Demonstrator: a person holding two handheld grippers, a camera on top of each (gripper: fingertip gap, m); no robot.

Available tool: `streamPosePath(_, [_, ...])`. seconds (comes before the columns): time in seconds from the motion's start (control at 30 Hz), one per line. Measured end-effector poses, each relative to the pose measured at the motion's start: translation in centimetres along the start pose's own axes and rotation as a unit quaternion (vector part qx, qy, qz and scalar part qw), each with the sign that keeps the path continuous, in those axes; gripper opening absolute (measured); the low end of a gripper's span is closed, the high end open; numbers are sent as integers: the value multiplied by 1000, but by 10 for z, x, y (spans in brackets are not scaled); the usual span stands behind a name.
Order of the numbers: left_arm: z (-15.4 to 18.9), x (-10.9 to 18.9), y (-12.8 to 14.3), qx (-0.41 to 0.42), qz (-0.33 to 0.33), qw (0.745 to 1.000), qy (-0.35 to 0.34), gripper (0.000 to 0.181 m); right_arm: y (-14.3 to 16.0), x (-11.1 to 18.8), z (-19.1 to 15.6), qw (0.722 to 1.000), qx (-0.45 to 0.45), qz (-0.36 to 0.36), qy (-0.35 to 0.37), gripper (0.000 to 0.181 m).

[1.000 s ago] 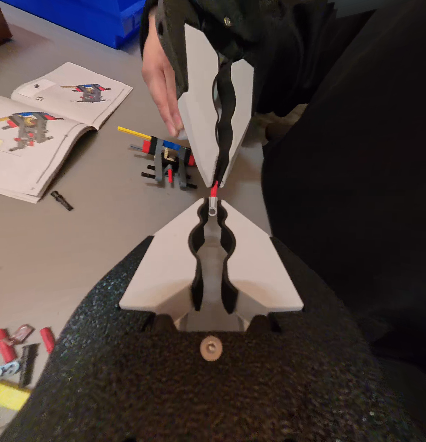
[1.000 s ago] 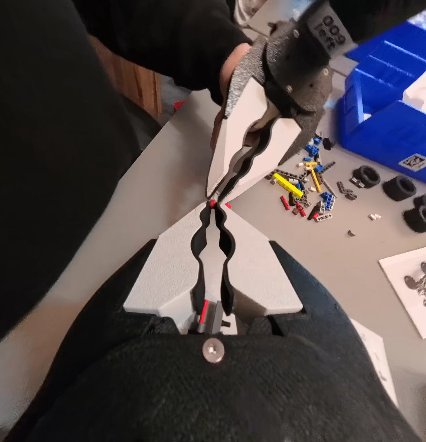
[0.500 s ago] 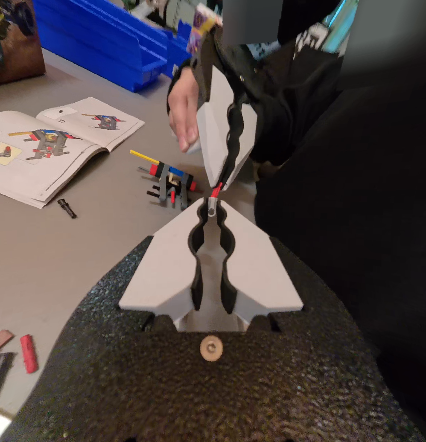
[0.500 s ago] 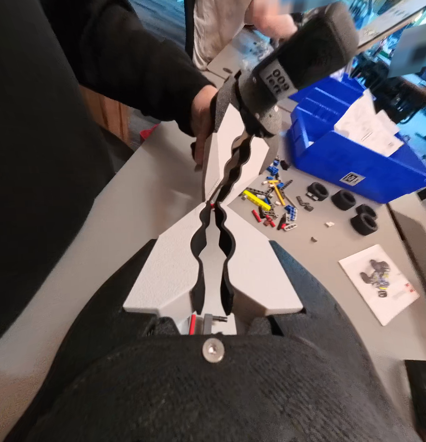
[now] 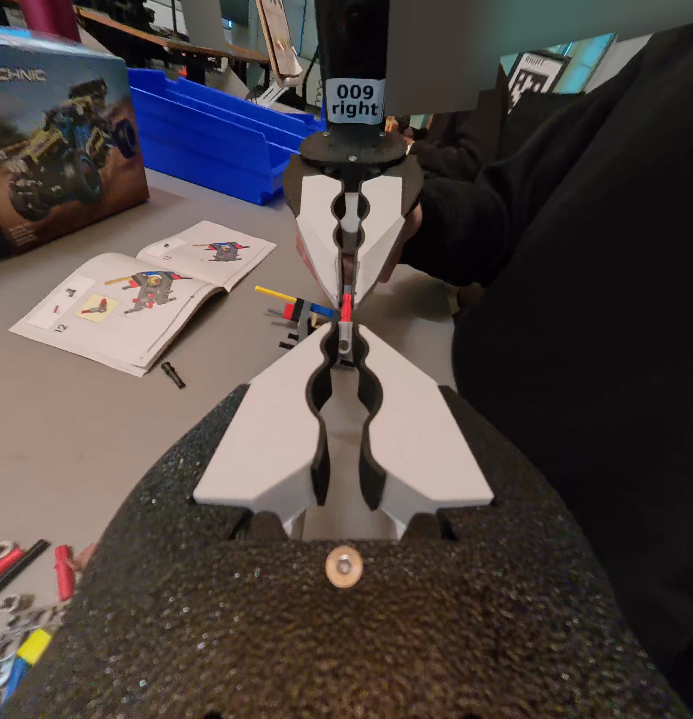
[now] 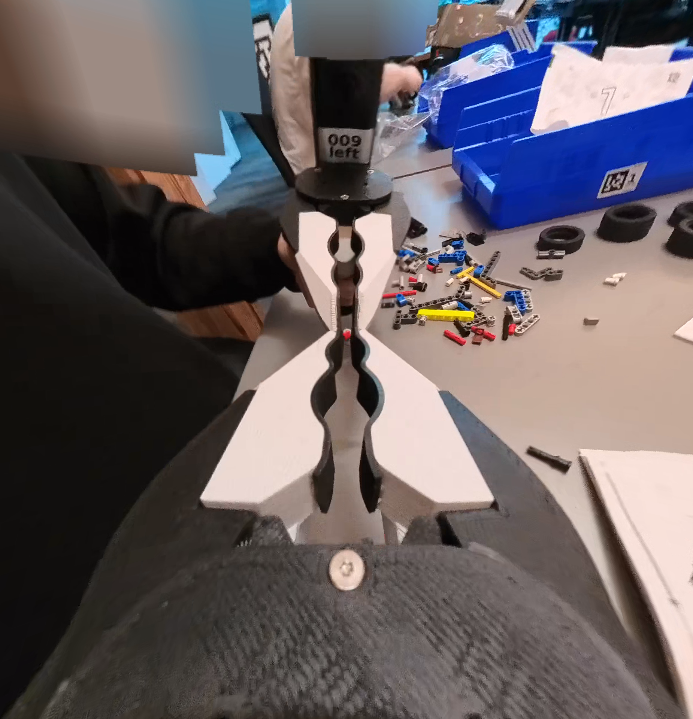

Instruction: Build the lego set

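Observation:
In the left wrist view my left gripper (image 5: pixel 345 337) is shut on a small grey connector (image 5: pixel 345 344) with a round hole. My right gripper (image 5: pixel 347 301) faces it tip to tip from above and is shut on a short red pin (image 5: pixel 345 308). The red pin meets the top of the grey connector. In the right wrist view my right gripper (image 6: pixel 347 337) is shut, and only the end of the red pin (image 6: pixel 347 334) shows at its tips. The left gripper (image 6: pixel 347 317) points straight at it. The part-built model (image 5: pixel 300 311), with a yellow axle, lies on the table behind the tips.
An open instruction booklet (image 5: pixel 142 295) and a loose black pin (image 5: pixel 173 374) lie left. The set's box (image 5: pixel 57 155) and blue bins (image 5: pixel 220 128) stand behind. A pile of loose parts (image 6: pixel 465 288), black tyres (image 6: pixel 562 238) and blue bins (image 6: pixel 570 155) lie right. The person's dark clothing is close by.
Both grippers have swung up and turned to face each other squarely, staying tip to tip. The red pin and grey connector have stayed together at the tips. Both stay shut.

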State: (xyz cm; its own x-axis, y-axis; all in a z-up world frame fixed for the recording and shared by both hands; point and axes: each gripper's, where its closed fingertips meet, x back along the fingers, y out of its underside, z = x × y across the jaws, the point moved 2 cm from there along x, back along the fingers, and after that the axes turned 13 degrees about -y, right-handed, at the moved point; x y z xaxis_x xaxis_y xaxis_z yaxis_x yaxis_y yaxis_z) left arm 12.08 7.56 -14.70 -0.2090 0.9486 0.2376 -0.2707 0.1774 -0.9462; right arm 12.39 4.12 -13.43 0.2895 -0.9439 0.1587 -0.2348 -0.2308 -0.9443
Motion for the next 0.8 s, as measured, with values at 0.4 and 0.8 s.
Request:
streamPosePath(0.4, [-1,-3,-16,-97,-28,990,-103,4,-14,5,-1,996,44,34,65,3])
streamPosePath(0.8, [-2,-4,-22,-86,5,989,-121,4,-19,8,-2,988,104,31,114,3])
